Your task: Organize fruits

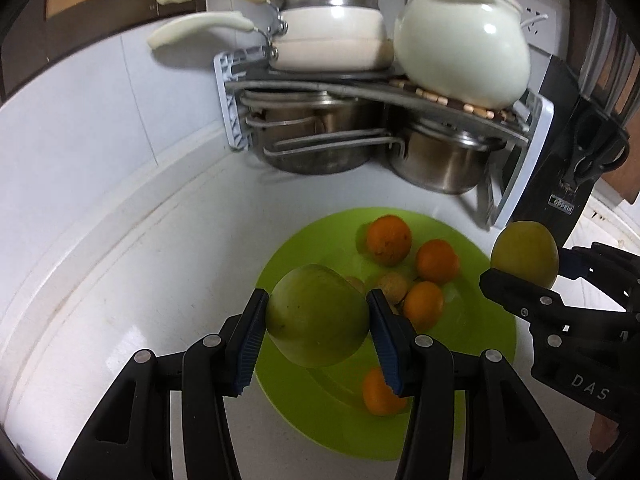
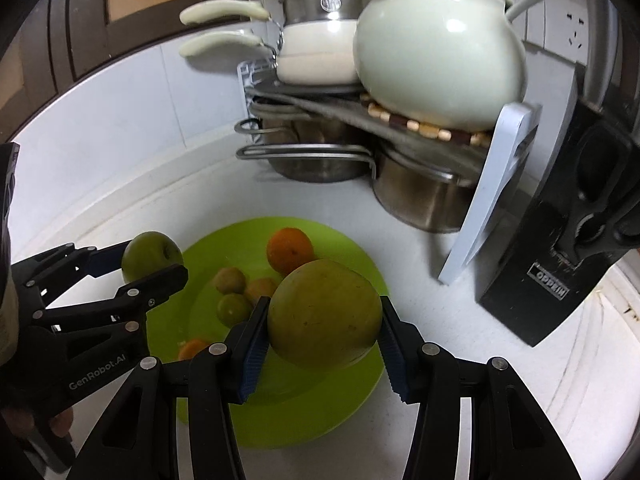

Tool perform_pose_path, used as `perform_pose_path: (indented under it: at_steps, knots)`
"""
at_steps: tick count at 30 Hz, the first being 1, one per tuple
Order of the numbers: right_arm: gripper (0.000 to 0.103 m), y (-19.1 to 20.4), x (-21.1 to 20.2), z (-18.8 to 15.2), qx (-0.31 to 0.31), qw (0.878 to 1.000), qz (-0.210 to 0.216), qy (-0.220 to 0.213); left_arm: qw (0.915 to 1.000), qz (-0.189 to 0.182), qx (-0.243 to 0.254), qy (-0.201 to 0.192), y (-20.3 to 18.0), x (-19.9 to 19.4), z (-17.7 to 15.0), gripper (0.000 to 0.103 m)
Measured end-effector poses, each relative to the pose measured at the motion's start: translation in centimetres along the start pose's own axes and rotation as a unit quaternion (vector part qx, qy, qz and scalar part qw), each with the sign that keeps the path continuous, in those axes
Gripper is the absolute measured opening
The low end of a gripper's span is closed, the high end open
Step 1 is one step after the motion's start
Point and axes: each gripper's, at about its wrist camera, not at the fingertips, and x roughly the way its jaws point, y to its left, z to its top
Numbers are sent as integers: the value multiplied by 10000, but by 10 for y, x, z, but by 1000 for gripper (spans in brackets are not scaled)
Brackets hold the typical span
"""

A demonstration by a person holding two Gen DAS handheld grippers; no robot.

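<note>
My left gripper (image 1: 318,326) is shut on a green apple (image 1: 318,320) and holds it above the left side of a lime green plate (image 1: 492,332). My right gripper (image 2: 324,328) is shut on a second, yellow-green apple (image 2: 324,314) above the right side of the same plate (image 2: 280,420). Several oranges (image 1: 389,240) and small brownish-green fruits (image 2: 230,280) lie on the plate. The right gripper with its apple (image 1: 525,254) shows at the right of the left wrist view. The left gripper with its apple (image 2: 152,256) shows at the left of the right wrist view.
A corner rack (image 1: 236,112) behind the plate holds steel pots (image 1: 436,164), white pans (image 1: 332,36) and a white ceramic pot (image 1: 460,40). A black knife block (image 2: 568,248) stands to the right. The white counter (image 1: 120,280) meets a tiled wall at left.
</note>
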Motion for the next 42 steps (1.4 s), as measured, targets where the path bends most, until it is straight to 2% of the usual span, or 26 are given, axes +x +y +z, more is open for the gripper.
perform_pose_path:
  at_steps: [10, 24, 26, 27, 36, 42]
  knots:
    - [52, 0, 17, -10, 103, 9991, 197, 349, 9997, -67, -36, 243, 1, 13, -12, 50]
    - [52, 6, 27, -17, 136, 9975, 326, 608, 9985, -186, -180, 487, 4, 20, -14, 50]
    - [59, 8, 23, -15, 81, 9979, 346, 535, 9981, -224, -237, 531, 6, 20, -16, 50]
    - [62, 10, 22, -13, 27, 9983, 287, 516, 9980, -253, -255, 523, 6, 20, -16, 50]
    - [62, 12, 13, -11, -49, 9988, 268, 416, 9993, -132, -241, 243, 6, -2, -9, 52]
    - [62, 13, 7, -11, -68, 9990, 251, 362, 9994, -61, -298, 153, 8, -16, -9, 59]
